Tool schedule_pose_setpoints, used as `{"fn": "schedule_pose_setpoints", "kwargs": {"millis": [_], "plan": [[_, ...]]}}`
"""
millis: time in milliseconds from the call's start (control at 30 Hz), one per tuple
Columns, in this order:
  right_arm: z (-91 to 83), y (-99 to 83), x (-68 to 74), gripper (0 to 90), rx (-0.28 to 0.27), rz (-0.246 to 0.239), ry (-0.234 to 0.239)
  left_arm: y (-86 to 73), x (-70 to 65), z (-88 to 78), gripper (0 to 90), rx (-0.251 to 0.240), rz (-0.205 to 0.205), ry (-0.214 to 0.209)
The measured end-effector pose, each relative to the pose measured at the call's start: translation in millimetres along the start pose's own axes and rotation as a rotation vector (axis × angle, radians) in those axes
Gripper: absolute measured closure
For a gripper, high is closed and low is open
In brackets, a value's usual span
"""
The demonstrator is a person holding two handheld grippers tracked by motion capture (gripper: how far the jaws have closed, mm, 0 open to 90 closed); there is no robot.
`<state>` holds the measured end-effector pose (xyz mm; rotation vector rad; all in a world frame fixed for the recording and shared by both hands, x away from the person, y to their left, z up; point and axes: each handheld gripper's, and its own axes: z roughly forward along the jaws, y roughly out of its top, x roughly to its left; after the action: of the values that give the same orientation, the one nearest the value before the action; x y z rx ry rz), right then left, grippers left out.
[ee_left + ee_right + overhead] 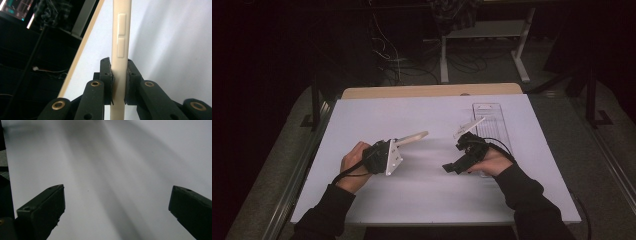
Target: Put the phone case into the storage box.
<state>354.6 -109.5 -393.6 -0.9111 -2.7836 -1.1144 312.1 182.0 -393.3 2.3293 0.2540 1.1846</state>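
So far only the pickup looks done: the left gripper (pixel 119 82) is clenched on a cream phone case (pixel 121 37), held above the white table (pixel 437 200) at 9 o'clock. The right gripper (pixel 116 202) hangs released at 3 o'clock; its placement remains.
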Motion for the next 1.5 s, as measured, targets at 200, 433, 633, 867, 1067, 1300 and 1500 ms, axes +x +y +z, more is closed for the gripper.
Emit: {"fn": "schedule_pose_setpoints", "kwargs": {"millis": [200,433,633,867,1067,1300,1500], "plan": [[0.2,0.0,0.0,0.0,0.0,-0.002,-0.001,-1.2,5.0,0.0,80.0,-0.014,-0.085,-0.032],[0.3,0.0,0.2,0.0,0.001,-0.003,-0.002,-4.1,13.6,-1.0,80.0,-0.012,-0.172,-0.087],[0.3,0.0,0.2,0.0,0.002,-0.003,-0.002,-6.6,18.2,0.0,79.9,-0.031,-0.266,-0.127],[0.6,0.0,0.2,0.0,0.001,-0.005,-0.005,-9.7,23.3,1.0,79.9,-0.046,-0.386,-0.16],[0.7,0.0,0.3,0.0,0.002,-0.006,-0.006,-12.2,28.1,1.3,79.9,-0.052,-0.478,-0.178],[0.7,0.0,0.3,0.0,0.002,-0.005,-0.007,-17.5,34.5,2.0,80.0,-0.058,-0.57,-0.191],[0.6,0.0,0.2,0.0,0.002,-0.005,-0.006,-21.7,38.0,3.5,80.0,-0.06,-0.671,-0.212]]}}
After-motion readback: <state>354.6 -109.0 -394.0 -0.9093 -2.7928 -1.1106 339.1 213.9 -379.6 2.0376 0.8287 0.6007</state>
